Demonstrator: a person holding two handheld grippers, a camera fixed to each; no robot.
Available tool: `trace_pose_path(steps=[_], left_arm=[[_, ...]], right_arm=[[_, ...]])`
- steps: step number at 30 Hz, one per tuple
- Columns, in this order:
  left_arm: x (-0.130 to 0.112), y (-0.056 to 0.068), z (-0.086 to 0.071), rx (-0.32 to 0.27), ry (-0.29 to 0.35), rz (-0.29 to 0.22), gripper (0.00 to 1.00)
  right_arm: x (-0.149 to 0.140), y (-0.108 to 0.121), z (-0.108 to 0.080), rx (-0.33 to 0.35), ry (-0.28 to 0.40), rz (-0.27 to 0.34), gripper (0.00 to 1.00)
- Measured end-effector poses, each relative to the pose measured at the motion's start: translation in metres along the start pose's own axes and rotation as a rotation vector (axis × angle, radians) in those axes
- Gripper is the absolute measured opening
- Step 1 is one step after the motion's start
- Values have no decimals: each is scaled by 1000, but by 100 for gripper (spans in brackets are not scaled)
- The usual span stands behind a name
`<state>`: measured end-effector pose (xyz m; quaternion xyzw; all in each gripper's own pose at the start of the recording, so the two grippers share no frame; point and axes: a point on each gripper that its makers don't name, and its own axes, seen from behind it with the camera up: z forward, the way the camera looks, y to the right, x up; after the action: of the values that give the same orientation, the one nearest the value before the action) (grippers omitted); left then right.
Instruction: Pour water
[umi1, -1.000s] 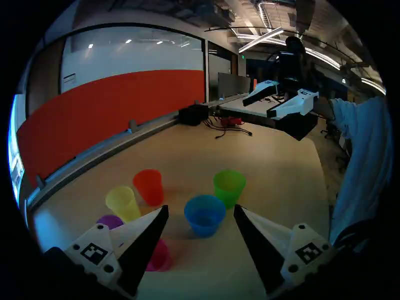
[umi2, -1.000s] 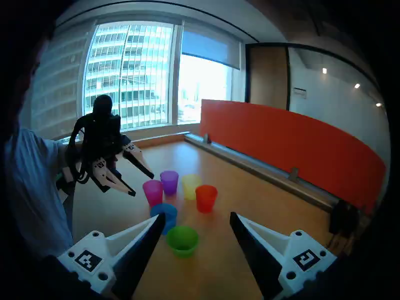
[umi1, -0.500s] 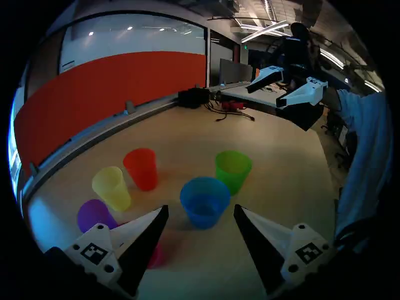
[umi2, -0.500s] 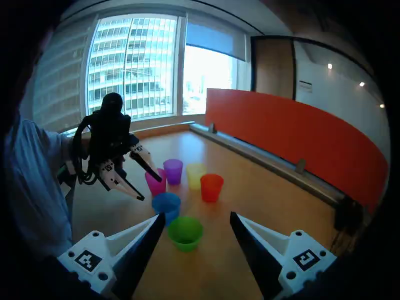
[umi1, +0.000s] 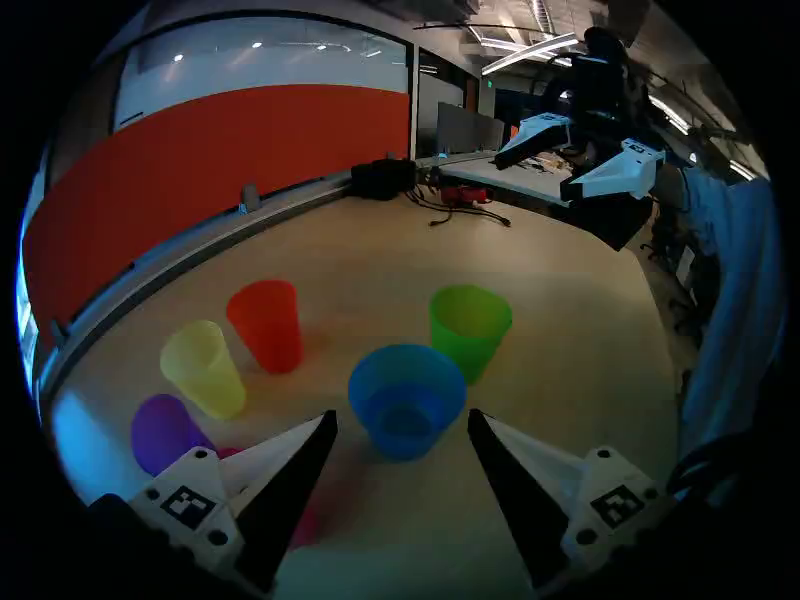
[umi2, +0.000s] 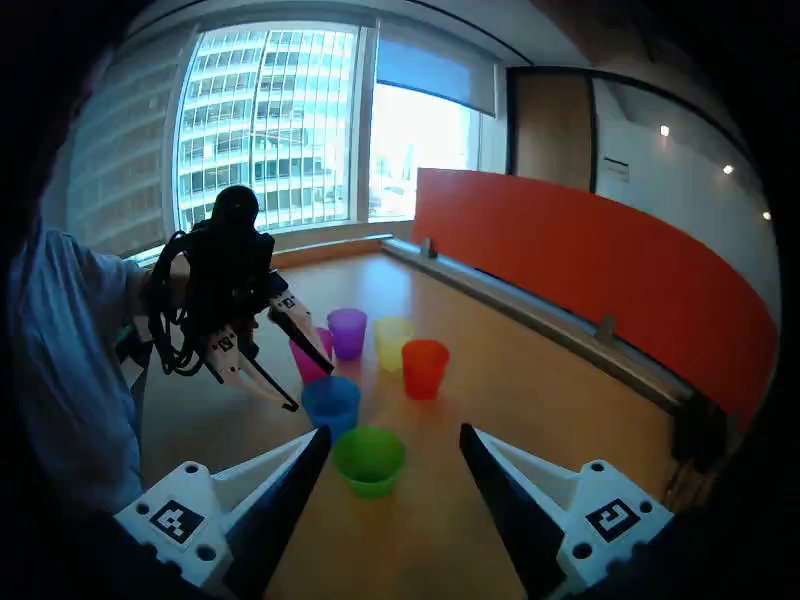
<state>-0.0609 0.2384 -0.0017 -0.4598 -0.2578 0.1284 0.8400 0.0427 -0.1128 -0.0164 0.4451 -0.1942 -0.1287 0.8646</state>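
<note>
Several plastic cups stand on a wooden table (umi1: 560, 330). In the left gripper view a blue cup (umi1: 405, 398) sits just ahead of my open left gripper (umi1: 402, 432), with a green cup (umi1: 468, 329), a red cup (umi1: 266, 324), a yellow cup (umi1: 202, 368), a purple cup (umi1: 162, 433) and a pink cup (umi1: 303, 520) around it. My right gripper (umi1: 580, 160) hangs open far off above the table. In the right gripper view my right gripper (umi2: 393, 447) is open above the green cup (umi2: 369, 460). The left gripper (umi2: 310, 377) points down beside the blue cup (umi2: 331, 403).
An orange partition (umi1: 180, 150) runs along the table's far side. A black box (umi1: 378, 178) with cables lies at the far end. A person's sleeve (umi2: 55, 370) is at the left in the right gripper view, before tall windows (umi2: 270, 130).
My left gripper has come closer to the blue cup, which now looks larger between its fingers. The right gripper has shifted slightly; both stay open.
</note>
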Motion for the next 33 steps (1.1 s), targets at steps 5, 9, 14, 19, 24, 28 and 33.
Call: trace_pose_path(steps=[5, 9, 14, 19, 24, 28, 33], left_arm=[[-2, 1, 10, 5, -9, 9, 97], [-2, 2, 19, 6, -16, 16, 97], [-1, 4, 29, 2, -16, 15, 97], [-1, 3, 36, 5, -22, 14, 97], [0, 2, 39, 14, -21, 12, 97], [-2, -1, 41, 24, -28, 14, 97], [-3, -1, 43, 33, -32, 10, 95]], right_arm=[[1, 0, 2, 1, -1, -5, 100], [1, 1, 2, -1, 0, -7, 100], [1, 2, 2, -4, -1, -8, 100], [1, 3, 1, -9, -3, -9, 100], [0, 5, 1, -13, -2, -6, 100], [-1, 6, 1, -14, -1, -6, 100], [-2, 7, 0, -16, 1, -5, 100]])
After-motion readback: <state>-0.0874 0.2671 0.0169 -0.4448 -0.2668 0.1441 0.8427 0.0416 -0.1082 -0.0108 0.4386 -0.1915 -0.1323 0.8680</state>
